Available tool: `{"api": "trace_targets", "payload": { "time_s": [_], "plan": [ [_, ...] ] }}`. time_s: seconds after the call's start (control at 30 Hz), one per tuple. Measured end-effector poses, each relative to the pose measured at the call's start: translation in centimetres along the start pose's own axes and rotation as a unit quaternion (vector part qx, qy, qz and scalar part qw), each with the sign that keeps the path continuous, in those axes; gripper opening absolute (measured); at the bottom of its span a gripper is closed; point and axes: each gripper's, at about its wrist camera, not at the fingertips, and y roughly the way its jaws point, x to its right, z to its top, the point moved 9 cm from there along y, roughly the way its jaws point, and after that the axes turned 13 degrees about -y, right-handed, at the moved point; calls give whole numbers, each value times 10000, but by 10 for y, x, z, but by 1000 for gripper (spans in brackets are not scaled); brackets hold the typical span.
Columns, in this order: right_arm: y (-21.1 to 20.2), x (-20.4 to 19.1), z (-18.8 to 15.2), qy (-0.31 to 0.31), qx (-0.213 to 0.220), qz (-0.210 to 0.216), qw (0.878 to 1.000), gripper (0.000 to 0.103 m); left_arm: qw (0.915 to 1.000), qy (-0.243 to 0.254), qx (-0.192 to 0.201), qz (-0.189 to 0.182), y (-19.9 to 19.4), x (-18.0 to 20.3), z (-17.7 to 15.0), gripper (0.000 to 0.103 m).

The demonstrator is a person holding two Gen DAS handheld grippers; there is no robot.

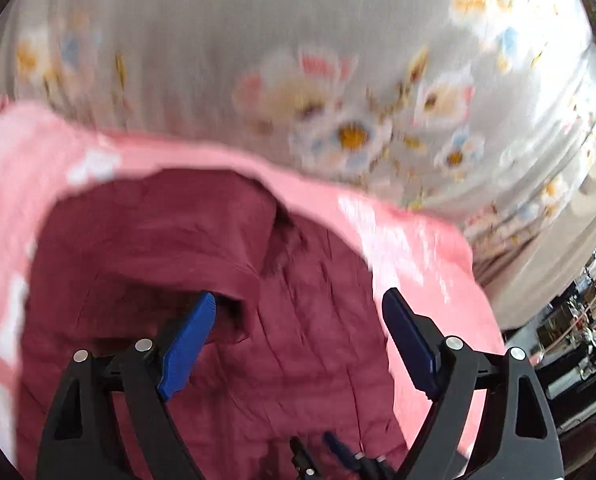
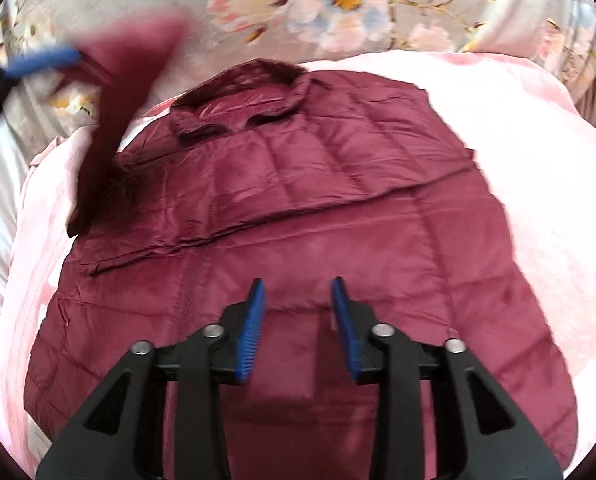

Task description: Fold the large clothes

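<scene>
A maroon quilted jacket (image 2: 298, 216) lies spread flat on a pink blanket (image 2: 537, 184), and the blanket in turn lies on a bed sheet (image 2: 337, 0) printed with pale flowers on a grey ground. No box, basket or other container shows in either view. The jacket's collar (image 2: 238, 100) sits at the end of the jacket farthest from the right gripper, rolled up into a soft ridge, and a long fold or seam runs slantwise across the jacket's body below the collar. Its fabric is shiny, stitched into square panels, and lightly creased. To the left of the collar, a blurred strip of the jacket, seemingly a sleeve (image 2: 118, 112), rises up off the blanket toward a blue finger of the left gripper (image 2: 42, 62) at the edge of the right wrist view; the blur makes it hard to tell whether that finger touches the cloth. In the left wrist view the left gripper (image 1: 298, 336) stands with its jaws wide apart over a bunched part of the jacket, a raised fold lying just beside its left finger (image 1: 186, 352). The right gripper (image 2: 298, 328) hovers over the jacket's lower half with its jaws parted and nothing between them.
</scene>
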Motion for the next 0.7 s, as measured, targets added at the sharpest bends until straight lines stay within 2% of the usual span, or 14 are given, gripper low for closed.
{"api": "trace_targets", "payload": {
  "time_s": [0.1, 0.2, 0.27, 0.33, 0.43, 0.53, 0.57, 0.63, 0.7],
  "plan": [
    [-4, 10, 4, -17, 65, -48, 10000, 49, 9991, -267, -321, 61, 15, -34, -10, 83],
    [-1, 17, 18, 125, 166, 58, 9998, 54, 9961, -816, -213, 248, 5, -92, 3, 82],
    [7, 23, 31, 333, 219, 197, 9990, 56, 9902, -1327, -98, 424, -6, -143, 17, 82],
    [18, 26, 44, 477, 231, 370, 9979, 59, 9791, -1968, -59, 502, -14, -192, 25, 82],
    [34, 18, 65, 419, 226, 370, 9982, 60, 9587, -2790, 17, 546, -20, -251, 35, 81],
    [38, -16, 82, -185, 298, 300, 9989, 67, 9470, -3148, 61, 636, -20, -286, 37, 80],
    [39, -29, 85, -453, 326, 288, 9980, 73, 9458, -3170, 40, 699, -16, -292, 36, 80],
    [46, -55, 88, -1072, 309, 155, 9936, 74, 9458, -3145, -63, 808, -4, -297, 31, 79],
    [59, -73, 87, -1630, 218, -156, 9863, 74, 9465, -3044, -149, 1065, 9, -298, 27, 73]
  ]
}}
